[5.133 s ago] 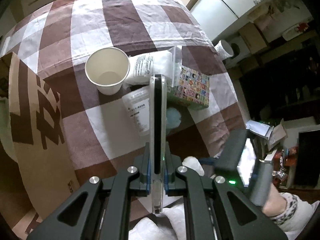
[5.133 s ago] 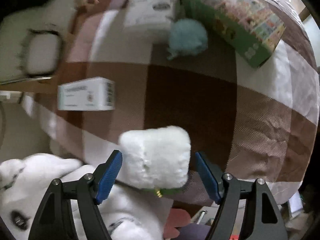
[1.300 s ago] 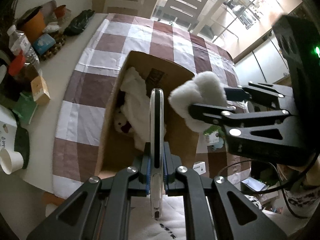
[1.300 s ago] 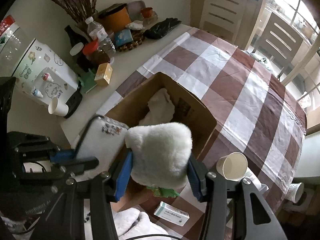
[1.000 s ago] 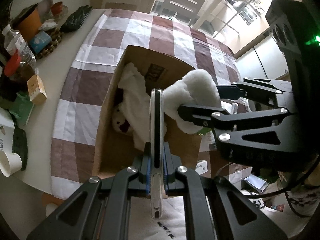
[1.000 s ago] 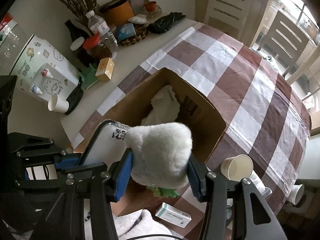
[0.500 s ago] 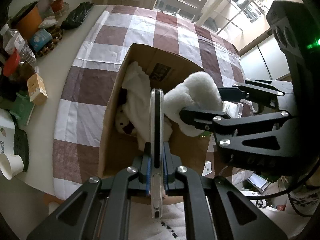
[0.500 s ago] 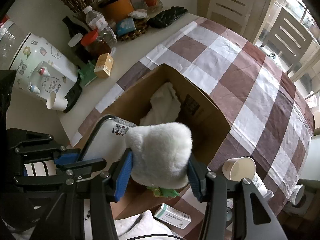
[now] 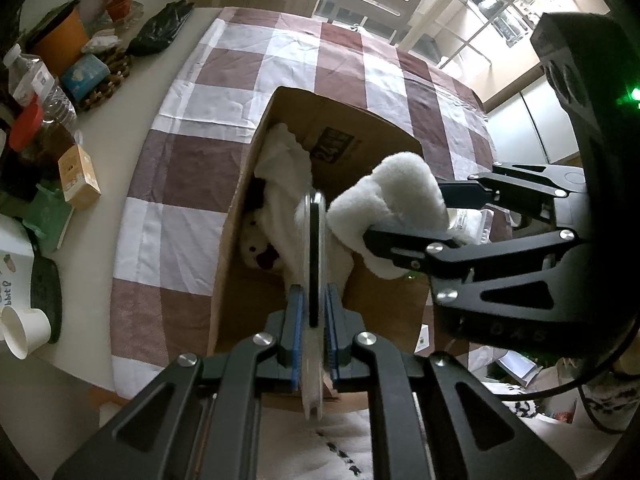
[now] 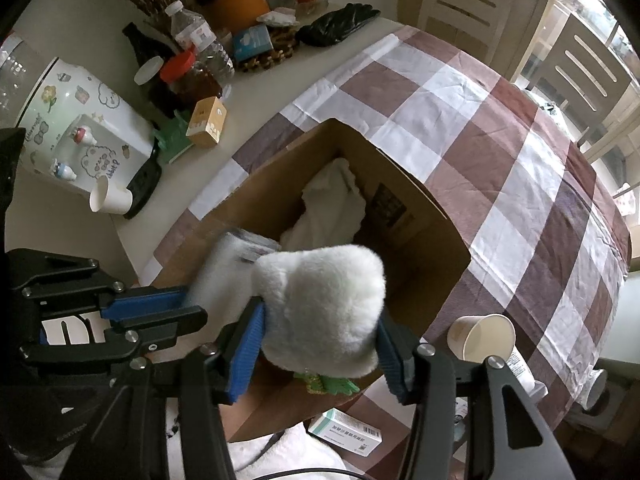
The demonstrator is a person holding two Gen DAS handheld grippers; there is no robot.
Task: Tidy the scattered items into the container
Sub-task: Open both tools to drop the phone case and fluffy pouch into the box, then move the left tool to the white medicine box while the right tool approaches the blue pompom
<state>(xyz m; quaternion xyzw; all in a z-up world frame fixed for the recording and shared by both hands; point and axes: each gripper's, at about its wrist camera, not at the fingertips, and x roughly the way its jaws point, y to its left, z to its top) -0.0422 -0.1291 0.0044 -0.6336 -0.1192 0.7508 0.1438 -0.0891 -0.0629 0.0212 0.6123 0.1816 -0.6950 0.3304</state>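
An open cardboard box [image 9: 340, 132] [image 10: 424, 216] stands on the checked tablecloth with a white plush toy [image 9: 280, 216] [image 10: 332, 204] lying inside. My left gripper [image 9: 314, 308] is shut on a thin flat phone-like slab [image 9: 315, 240], held edge-on over the box's near part; it also shows in the right wrist view [image 10: 224, 268]. My right gripper [image 10: 320, 344] is shut on a fluffy white plush piece [image 10: 324, 308] [image 9: 392, 204], held above the box's near right corner.
A paper cup [image 10: 480, 338], a tube [image 10: 520, 368] and a small medicine box [image 10: 346, 432] lie on the cloth right of the box. Bottles, jars, a kettle and another cup [image 10: 108, 198] crowd the counter on the left.
Both grippers have moved from the scattered items to above the box. In the last second they came slightly lower and closer to it, still holding their items.
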